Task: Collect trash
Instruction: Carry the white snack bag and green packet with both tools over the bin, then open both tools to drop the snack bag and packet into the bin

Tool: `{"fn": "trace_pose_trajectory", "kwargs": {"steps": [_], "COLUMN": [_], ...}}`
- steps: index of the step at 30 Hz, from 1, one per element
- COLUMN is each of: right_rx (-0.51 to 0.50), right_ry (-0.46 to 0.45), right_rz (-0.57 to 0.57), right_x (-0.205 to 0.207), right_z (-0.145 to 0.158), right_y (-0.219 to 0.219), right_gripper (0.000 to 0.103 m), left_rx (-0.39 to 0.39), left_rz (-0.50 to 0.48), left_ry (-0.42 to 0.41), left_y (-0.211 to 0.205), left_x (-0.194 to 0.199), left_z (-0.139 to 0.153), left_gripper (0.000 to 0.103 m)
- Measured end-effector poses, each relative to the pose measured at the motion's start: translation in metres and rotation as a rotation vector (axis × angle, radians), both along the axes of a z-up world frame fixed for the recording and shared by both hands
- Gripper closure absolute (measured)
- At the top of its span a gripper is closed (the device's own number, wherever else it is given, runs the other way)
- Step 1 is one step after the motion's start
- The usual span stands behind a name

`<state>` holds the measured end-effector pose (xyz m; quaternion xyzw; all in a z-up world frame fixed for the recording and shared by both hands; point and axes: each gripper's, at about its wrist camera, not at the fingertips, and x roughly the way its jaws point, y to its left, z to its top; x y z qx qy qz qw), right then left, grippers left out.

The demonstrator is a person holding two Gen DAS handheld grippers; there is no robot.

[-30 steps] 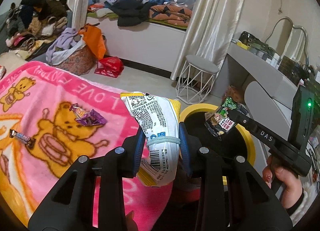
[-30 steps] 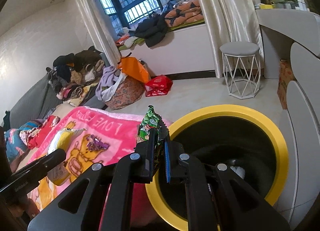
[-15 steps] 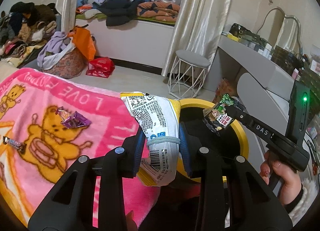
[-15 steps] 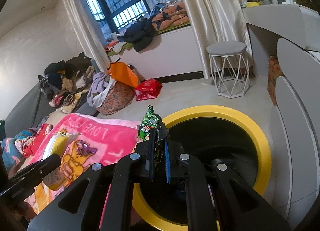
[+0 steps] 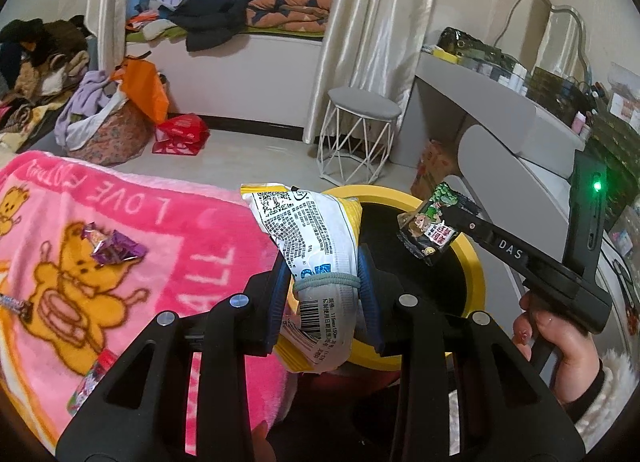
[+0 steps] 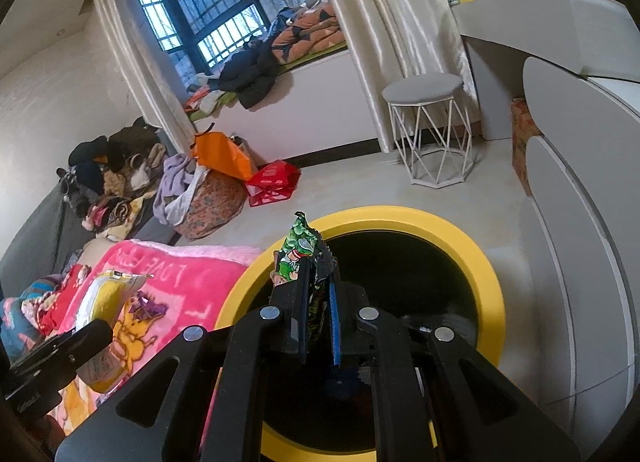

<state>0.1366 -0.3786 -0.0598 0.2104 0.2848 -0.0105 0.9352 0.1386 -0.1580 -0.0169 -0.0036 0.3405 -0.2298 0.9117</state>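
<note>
Left gripper (image 5: 323,290) pinches the white-and-yellow snack bag (image 5: 316,258) mid-body, at the yellow-rimmed bin's (image 5: 474,262) near edge. Right gripper (image 6: 317,318) pinches the small green wrapper (image 6: 301,256) over the bin's mouth. Both look light, crinkly, slippery; a mid-body grip suits them.

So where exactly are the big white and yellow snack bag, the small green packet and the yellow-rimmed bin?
white and yellow snack bag (image 5: 308,238): left wrist view, on its printed white back.
small green packet (image 6: 298,254): right wrist view, on its top above the fingers.
yellow-rimmed bin (image 6: 486,274): right wrist view, on the rim's right side.
</note>
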Motion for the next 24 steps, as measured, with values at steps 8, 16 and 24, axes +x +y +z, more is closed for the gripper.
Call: {"fn": "trace_pose_trajectory", "kwargs": {"steps": [8,16,24], "right_rx": [-0.001,0.001,0.010], "right_ry": [0.015,0.033,0.052], "right_rz": [-0.030,-0.048,-0.050], "right_x": [-0.001,0.000,0.000], "right_z": [-0.008,-0.016,-0.023], "right_y": [-0.011,-0.019,-0.025], "right_gripper": [0.095,0.095,0.094], "left_rx": [0.011,0.021,0.031], "left_rz": [-0.035,-0.069,-0.110], "left_ry": [0.012,0.042,0.077], "left_y": [-0.017,-0.034,-0.052], "left_x": [0.005,0.013,0.024], "left_z": [-0.007,-0.021,-0.036], "left_gripper": [0.076,0.076,0.076]}}
